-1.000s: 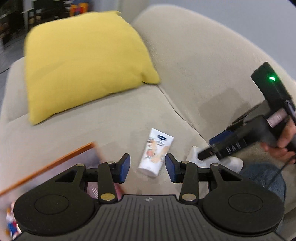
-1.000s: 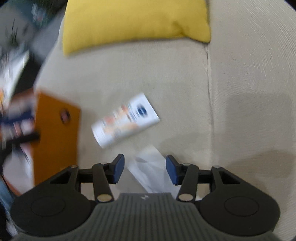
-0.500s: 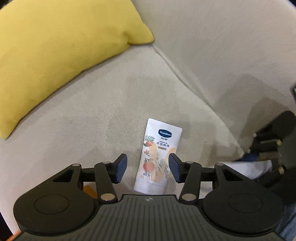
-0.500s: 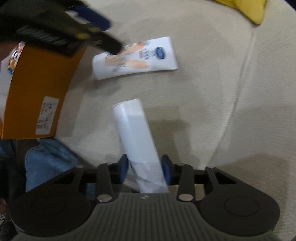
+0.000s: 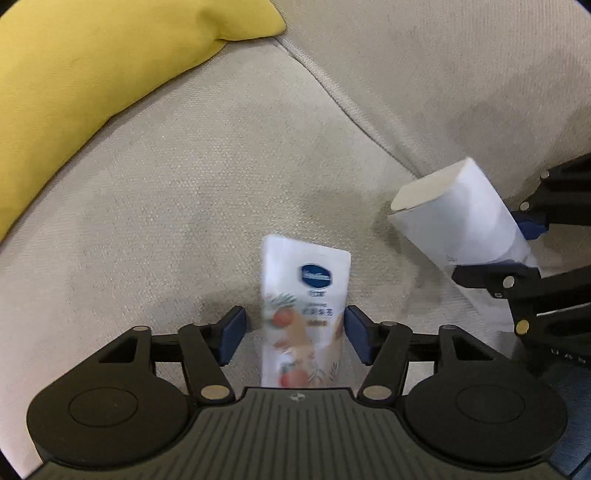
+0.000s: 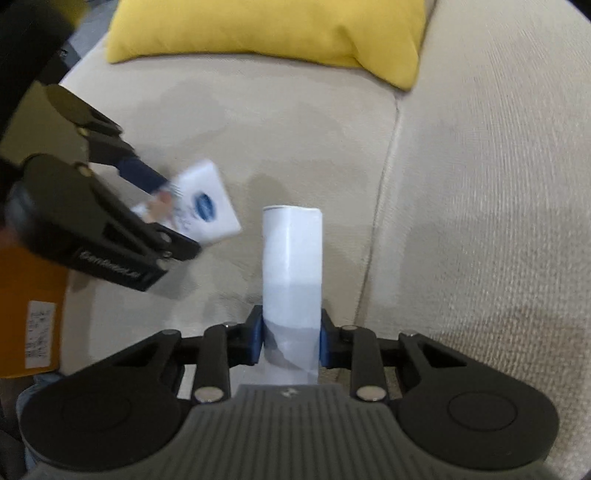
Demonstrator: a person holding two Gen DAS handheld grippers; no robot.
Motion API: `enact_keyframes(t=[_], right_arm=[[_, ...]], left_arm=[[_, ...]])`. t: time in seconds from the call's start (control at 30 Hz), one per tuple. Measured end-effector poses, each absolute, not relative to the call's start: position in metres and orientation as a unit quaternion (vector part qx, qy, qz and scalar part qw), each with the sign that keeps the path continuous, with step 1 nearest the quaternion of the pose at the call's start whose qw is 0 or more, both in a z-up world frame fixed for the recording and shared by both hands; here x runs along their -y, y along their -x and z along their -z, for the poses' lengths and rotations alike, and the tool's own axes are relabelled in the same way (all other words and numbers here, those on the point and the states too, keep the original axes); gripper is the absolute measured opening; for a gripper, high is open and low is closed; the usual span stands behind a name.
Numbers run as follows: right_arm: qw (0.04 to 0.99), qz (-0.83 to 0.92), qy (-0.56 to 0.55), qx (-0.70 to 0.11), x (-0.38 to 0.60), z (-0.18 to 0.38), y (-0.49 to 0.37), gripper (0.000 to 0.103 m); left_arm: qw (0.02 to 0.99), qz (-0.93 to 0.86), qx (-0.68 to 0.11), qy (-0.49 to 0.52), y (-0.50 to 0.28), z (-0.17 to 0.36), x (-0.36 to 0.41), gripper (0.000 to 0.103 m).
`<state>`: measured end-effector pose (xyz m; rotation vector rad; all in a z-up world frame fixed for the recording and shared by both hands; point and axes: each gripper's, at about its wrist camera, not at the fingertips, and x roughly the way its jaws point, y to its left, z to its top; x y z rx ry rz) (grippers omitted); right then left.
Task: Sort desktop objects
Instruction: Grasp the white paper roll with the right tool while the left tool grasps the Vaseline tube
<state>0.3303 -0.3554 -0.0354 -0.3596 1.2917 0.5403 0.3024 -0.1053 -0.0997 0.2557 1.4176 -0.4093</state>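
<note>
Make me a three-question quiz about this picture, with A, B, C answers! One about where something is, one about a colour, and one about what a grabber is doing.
1. Where is the lotion tube?
A. Between the left gripper's fingers, on the sofa seat
B. On top of the cushion
C. Inside the orange box

2. What colour is the cushion?
A. Red
B. Yellow
C. Green

3. What is the right gripper doing?
A. Hanging empty
B. Holding the cushion
C. Closing on the white box

Answers:
1 A: the tube lies between its opening jaws.
2 B: it is bright yellow.
3 C: both pads press its sides.

Nothing reads clearly: the cream tube (image 5: pixel 306 317) bears a blurred blue oval logo, its print illegible.
</note>
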Motion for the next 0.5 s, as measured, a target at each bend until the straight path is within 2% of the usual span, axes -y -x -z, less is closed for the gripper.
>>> enact_keyframes(t=[0.1,0.5], right_arm=[[0.742,-0.244,0.168,-0.602,0.354,0.046,-0.328,0.030],[0.744,-0.247,0.177,-0.595,0.346,0.047,-0.327,0.030]], left_arm=[[0.737,0.181,-0.639,-0.126,-0.300,0.099,0.107,0.060],[0.768,0.173,-0.603,-0.127,-0.271,0.065,0.098,0.059]])
